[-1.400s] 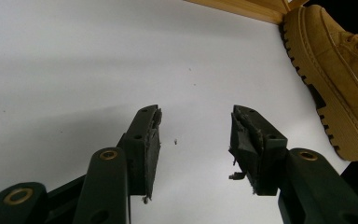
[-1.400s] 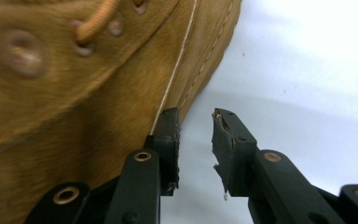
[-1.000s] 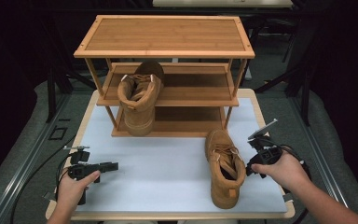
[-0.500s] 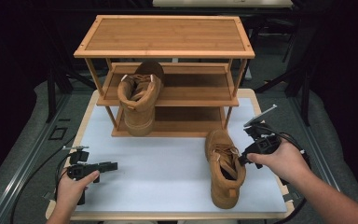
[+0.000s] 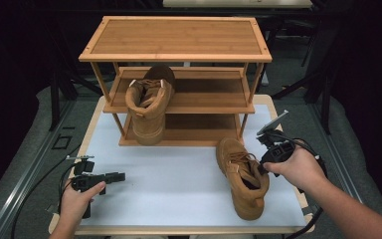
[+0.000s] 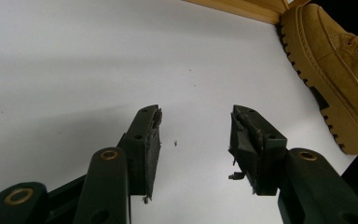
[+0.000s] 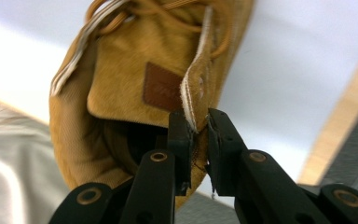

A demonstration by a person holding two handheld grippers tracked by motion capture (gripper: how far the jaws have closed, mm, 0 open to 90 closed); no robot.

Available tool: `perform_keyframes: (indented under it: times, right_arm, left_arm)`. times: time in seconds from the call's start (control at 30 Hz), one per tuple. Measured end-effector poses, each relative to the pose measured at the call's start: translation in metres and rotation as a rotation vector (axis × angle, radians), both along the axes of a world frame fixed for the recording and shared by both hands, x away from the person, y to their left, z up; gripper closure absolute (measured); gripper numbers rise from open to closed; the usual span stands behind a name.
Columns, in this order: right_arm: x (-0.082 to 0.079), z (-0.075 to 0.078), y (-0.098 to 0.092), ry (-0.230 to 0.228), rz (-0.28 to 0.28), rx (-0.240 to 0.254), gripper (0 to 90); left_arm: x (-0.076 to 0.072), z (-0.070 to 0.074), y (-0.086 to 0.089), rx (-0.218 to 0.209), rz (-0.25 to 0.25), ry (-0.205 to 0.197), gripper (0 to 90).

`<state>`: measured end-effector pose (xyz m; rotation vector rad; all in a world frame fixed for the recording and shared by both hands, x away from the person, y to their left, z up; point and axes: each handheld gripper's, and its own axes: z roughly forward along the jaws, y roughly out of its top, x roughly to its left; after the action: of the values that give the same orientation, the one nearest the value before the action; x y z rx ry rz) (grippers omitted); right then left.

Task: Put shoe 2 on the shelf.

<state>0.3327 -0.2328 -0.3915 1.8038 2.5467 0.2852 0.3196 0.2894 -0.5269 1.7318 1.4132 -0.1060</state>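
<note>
Right hand-held gripper [image 7: 196, 122], jaws just closing, apparently pinches the boot [image 7: 135, 93] collar edge.

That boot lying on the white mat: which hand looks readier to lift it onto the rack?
The right. Its hand-held gripper has just closed on the boot's collar edge. The left hand-held gripper rests open over the bare mat, apart from the boot.

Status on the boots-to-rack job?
Done: one tan suede boot stands on the bamboo shoe rack. In hand: the right tongs, jaws just closing, pinch the collar of the second tan boot on the white tabletop. Left: lift and shelve it. The left tongs sit open, idle.
</note>
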Motion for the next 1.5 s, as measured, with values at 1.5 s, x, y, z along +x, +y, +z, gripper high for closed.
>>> perform_keyframes:
  times: [1.5]
  right_arm:
    - [0.008,-0.032,-0.014,0.232,-0.132,0.133,76.8]
  left_arm:
    - [0.0,0.002,0.005,-0.016,0.01,-0.005,52.6]
